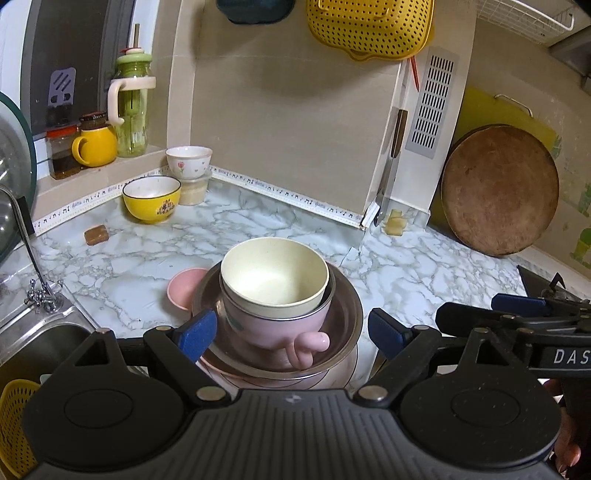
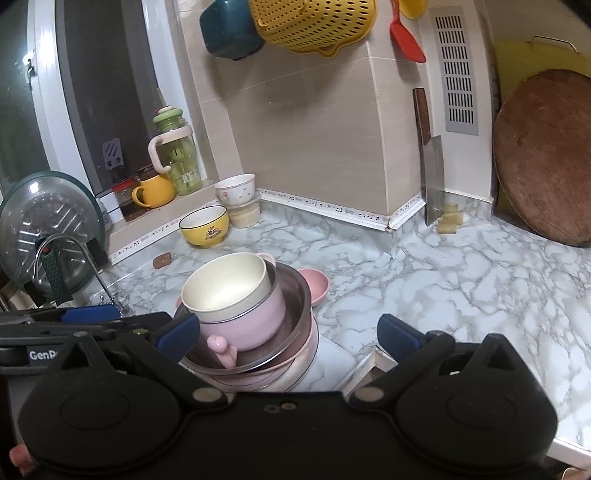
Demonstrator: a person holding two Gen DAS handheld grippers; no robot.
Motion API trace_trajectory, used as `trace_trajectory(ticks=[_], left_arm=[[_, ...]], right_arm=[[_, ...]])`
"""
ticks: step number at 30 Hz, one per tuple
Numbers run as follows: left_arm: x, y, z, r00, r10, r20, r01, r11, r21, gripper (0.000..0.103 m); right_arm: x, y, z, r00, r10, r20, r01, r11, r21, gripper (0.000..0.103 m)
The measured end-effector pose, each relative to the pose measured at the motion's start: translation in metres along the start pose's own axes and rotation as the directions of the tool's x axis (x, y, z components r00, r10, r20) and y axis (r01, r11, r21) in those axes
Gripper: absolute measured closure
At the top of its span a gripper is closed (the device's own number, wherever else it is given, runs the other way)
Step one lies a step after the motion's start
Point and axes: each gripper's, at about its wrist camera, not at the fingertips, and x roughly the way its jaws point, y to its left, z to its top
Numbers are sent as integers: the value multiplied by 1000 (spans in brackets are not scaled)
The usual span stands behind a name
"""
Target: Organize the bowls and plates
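A cream bowl (image 1: 275, 273) nests in a pink handled bowl (image 1: 280, 328), which sits in a steel bowl (image 1: 347, 310) on pink plates (image 1: 258, 373) on the marble counter. My left gripper (image 1: 291, 330) is open, its fingers on either side of this stack and the right pad clear of the steel rim. In the right wrist view my right gripper (image 2: 288, 332) is also open, with the stack (image 2: 225, 284) by its left finger and bare counter across the rest of the gap. A small pink bowl (image 1: 183, 288) lies behind the stack. Farther back stand a yellow bowl (image 1: 151, 199) and a white flowered bowl (image 1: 188, 160) set on a plastic tub.
The sink (image 1: 37, 339) and its faucet (image 1: 22, 240) are at the left, with a glass lid (image 2: 44, 221) leaning behind. A cleaver (image 2: 434, 184) stands against the wall corner, and a round wooden board (image 1: 498, 190) leans at the right. A yellow colander (image 1: 369, 26) hangs above.
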Motion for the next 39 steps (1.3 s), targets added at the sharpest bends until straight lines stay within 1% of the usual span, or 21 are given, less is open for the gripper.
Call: trace_trajectory(ticks=[5, 10, 19, 25, 39], left_arm=[[0, -1, 1, 1000, -1, -4, 1, 1000, -1, 13], [2, -2, 0, 1000, -24, -13, 24, 1000, 7, 13], [-2, 0, 2, 1000, -3, 10, 3, 1000, 9, 13], [-3, 2, 2, 1000, -3, 18, 2, 1000, 9, 13], [-3, 4, 4, 1000, 14, 15, -14, 1000, 14, 13]], right_arm=[[-1, 3, -1, 1000, 11, -11, -11, 1000, -7, 0], [-1, 6, 0, 1000, 2, -17, -3, 1000, -13, 0], [-1, 11, 2, 1000, 7, -20, -8, 999, -33, 0], [0, 11, 2, 1000, 6, -19, -6, 999, -34, 0], [4, 9, 3, 1000, 0, -26, 0, 1000, -14, 0]])
